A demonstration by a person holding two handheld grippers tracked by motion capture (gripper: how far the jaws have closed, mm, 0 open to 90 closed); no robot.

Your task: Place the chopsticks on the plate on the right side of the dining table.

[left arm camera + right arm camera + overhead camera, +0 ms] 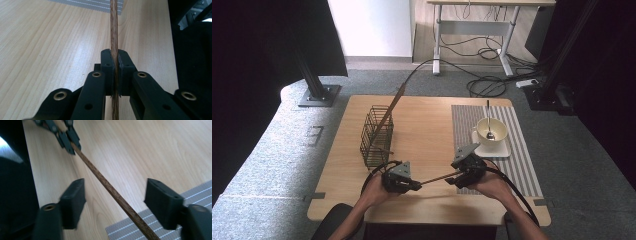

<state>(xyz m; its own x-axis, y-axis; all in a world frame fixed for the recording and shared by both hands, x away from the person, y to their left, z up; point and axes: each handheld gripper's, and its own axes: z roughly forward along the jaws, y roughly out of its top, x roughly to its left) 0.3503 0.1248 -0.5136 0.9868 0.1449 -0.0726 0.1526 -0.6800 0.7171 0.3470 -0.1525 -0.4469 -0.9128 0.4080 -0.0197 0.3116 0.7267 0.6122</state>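
- Chopstick (439, 177), dark wood: it spans the gap between your two grippers, low over the near edge of the table (422, 130). You carry it level so either tool can take an end.
- Left gripper (416, 186): your pads (107, 65) are clamped tight on the chopstick, which keeps it from rolling while the other tool lines up.
- Right gripper (453, 179): jaws stand half apart, one on each side of the chopstick and clear of it; nothing is gripped here yet.
- Wire basket (376, 136): stands upright beyond your left hand with a second stick (390, 111) leaning in it; probably the destination.
- Striped mat (517, 150): lies on the right and carries a saucer (503, 150), a cup (498, 131) and a spoon (489, 125); keep clear.
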